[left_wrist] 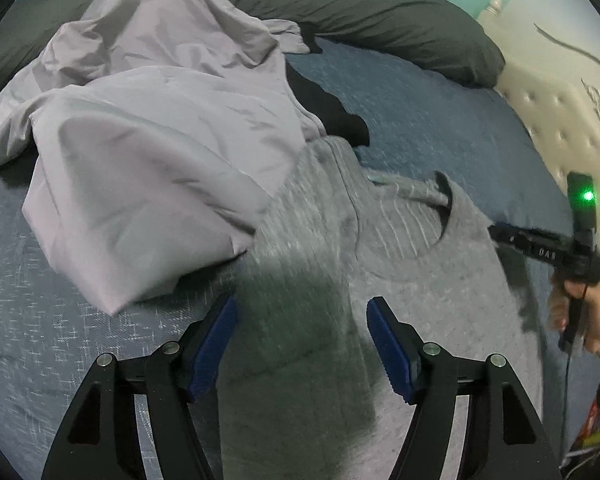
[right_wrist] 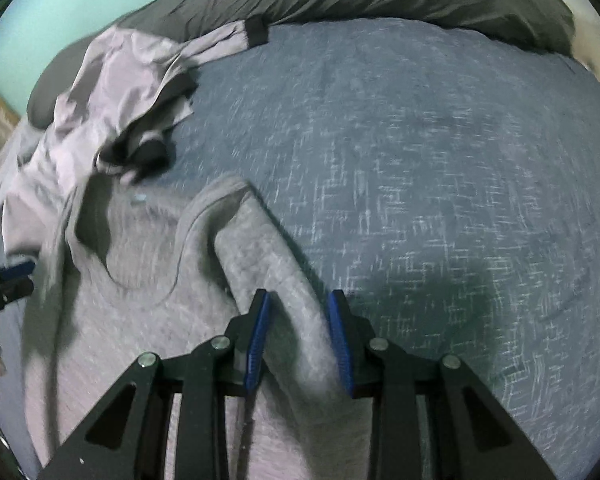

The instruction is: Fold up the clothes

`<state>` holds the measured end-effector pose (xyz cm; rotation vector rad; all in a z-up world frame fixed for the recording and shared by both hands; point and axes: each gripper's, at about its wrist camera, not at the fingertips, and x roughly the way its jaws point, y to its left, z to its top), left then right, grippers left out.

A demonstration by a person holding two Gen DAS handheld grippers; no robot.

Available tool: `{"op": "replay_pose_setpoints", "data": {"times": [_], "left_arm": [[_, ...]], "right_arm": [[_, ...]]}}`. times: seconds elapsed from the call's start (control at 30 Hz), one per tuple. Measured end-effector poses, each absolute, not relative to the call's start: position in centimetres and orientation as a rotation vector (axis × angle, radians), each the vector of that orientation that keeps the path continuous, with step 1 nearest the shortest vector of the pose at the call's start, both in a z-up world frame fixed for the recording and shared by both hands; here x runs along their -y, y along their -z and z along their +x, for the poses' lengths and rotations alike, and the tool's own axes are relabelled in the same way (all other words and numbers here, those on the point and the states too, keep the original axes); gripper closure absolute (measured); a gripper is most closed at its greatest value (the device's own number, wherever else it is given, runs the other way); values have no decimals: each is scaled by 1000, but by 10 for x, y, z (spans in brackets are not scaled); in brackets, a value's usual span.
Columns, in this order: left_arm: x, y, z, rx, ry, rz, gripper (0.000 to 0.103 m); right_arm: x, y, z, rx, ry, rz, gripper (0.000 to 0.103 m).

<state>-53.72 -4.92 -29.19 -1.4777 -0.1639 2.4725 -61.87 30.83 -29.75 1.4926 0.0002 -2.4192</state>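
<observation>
- Grey sweater (left_wrist: pixel 420 280) lies spread on blue patterned bedspread (right_wrist: pixel 420 140).
- Left gripper (left_wrist: pixel 302 320) spread wide over its sleeve, apart.
- Right gripper (right_wrist: pixel 298 312) narrowed, straddling a sleeve fold; pad contact unclear.
- Lilac garment (left_wrist: pixel 152 152) alongside; dark pillow (left_wrist: pixel 360 8), tufted headboard (left_wrist: pixel 560 112) beyond.

A grey knit sweater (left_wrist: pixel 420 272) lies spread on the bed, neckline facing up, one sleeve folded across its body. Beside it, partly over its shoulder, sits a rumpled pale lilac garment (left_wrist: pixel 152 152) with black fabric (left_wrist: pixel 340 116) under it.
</observation>
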Motion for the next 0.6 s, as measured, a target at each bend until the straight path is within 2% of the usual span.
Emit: {"op": "replay_pose_setpoints", "data": {"times": [0.07, 0.13, 0.23, 0.4, 0.6], "left_arm": [[46, 298, -535, 117, -2479, -1502, 38], [46, 305, -535, 117, -2471, -1530, 65], [47, 308, -533, 92, -2478, -1538, 83], [58, 304, -528, 83, -2494, -1529, 93], [101, 304, -533, 289, -2526, -1550, 93]], "right_arm": [[-307, 297, -615, -44, 2430, 1469, 94], [-309, 296, -614, -42, 2444, 1452, 98], [-312, 291, -612, -67, 2483, 1414, 99], [-320, 278, -613, -86, 2579, 1356, 99], [-321, 278, -618, -48, 2610, 1357, 100]]}}
